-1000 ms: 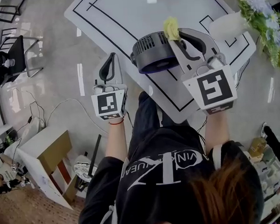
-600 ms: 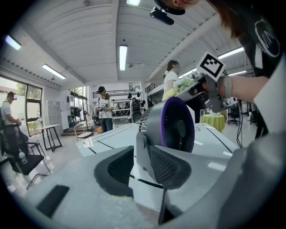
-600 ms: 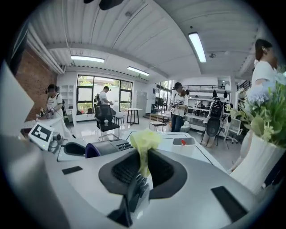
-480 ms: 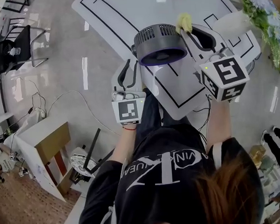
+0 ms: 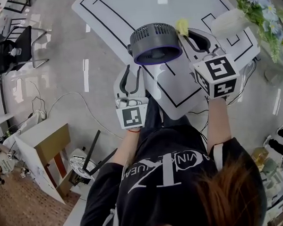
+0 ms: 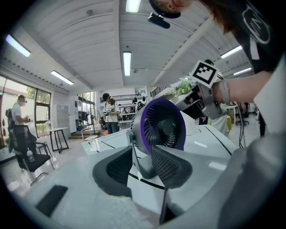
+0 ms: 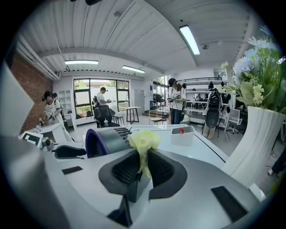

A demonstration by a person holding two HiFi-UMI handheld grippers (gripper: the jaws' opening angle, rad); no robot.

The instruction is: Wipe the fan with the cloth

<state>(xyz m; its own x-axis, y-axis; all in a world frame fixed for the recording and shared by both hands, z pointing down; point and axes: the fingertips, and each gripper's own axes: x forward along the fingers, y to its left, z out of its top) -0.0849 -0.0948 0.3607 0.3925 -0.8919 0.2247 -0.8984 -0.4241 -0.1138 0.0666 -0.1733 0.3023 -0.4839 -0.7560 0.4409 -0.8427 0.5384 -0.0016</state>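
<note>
Fan (image 5: pixel 155 43): dark with a purple ring, standing on the white bench (image 5: pixel 126 11) near its front edge. Left hand-held gripper (image 5: pixel 133 71): jaws opening and already wide, nothing between them, tips just short of the fan's left side. Right hand-held gripper (image 5: pixel 185 36): clamped on a bunched yellow cloth (image 5: pixel 182 25), held just beside the fan's right rim; contact cannot be told.

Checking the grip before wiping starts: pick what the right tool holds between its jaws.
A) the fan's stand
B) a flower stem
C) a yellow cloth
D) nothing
C: in the right gripper view the right tool is shut on the yellow cloth, whose bunched end sticks up above the jaws.
</note>
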